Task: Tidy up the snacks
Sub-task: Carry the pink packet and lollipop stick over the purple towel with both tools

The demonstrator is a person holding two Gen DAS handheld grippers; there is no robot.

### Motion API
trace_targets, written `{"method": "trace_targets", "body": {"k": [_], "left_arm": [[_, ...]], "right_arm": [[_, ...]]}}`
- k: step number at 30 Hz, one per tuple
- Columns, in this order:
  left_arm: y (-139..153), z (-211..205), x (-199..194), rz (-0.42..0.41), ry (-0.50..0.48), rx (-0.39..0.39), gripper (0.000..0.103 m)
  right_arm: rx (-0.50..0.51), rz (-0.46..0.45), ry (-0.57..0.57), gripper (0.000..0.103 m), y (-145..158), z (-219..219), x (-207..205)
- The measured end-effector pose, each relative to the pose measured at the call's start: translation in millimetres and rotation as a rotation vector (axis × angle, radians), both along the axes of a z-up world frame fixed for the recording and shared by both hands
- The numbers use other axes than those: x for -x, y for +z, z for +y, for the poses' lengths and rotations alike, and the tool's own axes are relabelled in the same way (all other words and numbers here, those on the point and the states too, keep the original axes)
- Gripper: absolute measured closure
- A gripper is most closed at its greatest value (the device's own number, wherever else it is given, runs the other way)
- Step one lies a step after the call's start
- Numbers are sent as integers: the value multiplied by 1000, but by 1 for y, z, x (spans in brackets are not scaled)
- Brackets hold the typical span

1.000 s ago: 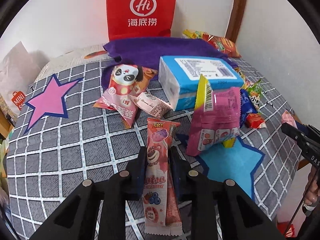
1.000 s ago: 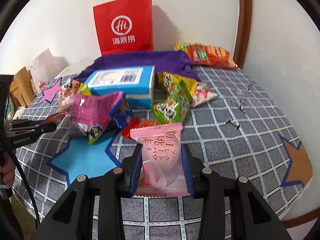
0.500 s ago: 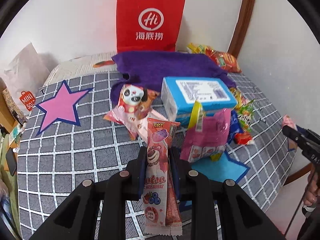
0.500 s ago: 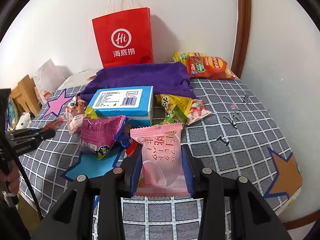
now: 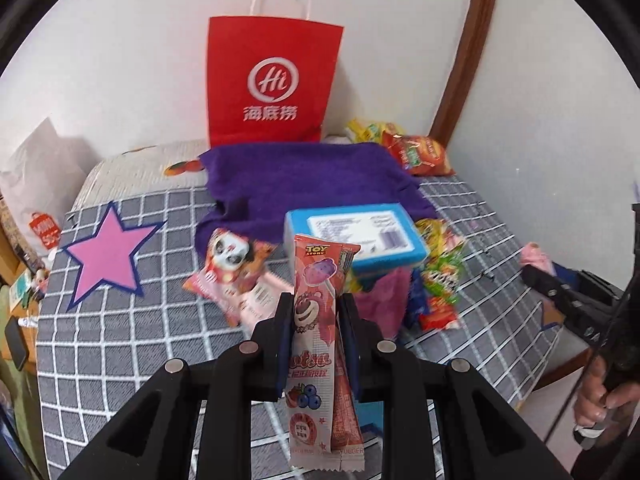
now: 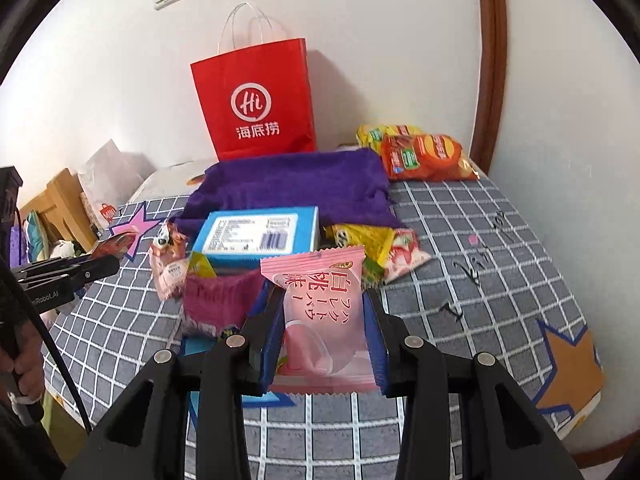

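Note:
My left gripper is shut on a long pink Lotso snack stick pack and holds it upright, high above the bed. My right gripper is shut on a pink peach snack packet, also lifted. Below lie a blue box, a panda snack bag, a magenta bag and green and yellow packets. The right gripper also shows at the right edge of the left wrist view, and the left gripper at the left of the right wrist view.
A red paper bag stands against the wall behind a purple cloth. Orange and yellow chip bags lie at the back right. The grey checked bedcover bears pink, blue and orange stars.
Both grippers have risen and pulled back with their packets held; the bed and the snack pile look farther away and the whole red bag is in view.

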State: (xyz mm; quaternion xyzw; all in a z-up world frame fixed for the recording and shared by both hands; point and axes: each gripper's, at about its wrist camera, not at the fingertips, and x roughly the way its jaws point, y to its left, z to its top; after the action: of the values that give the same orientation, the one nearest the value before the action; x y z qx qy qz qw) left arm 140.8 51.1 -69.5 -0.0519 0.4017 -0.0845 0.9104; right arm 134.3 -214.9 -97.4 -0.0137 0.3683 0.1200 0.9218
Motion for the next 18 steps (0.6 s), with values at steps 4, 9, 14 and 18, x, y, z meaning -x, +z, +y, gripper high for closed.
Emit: {"method": "trace_targets", "body": {"k": [4,9,14,18], "left_arm": [[14,-10,-12,-20,-20,12,81],[27,-16,-31,-34,-29,32,81],[38,-21,-53,-40,-32,21,81],[47,-23,-67,-53,-26,14,81]], "right_arm": [[-14,4,18,65,8,14,-13],[-13,-29,34,65,24,28,-30],[-21,-41,26,65,37,29,-52],[-32,-34,17,65,44,29,-74]]}}
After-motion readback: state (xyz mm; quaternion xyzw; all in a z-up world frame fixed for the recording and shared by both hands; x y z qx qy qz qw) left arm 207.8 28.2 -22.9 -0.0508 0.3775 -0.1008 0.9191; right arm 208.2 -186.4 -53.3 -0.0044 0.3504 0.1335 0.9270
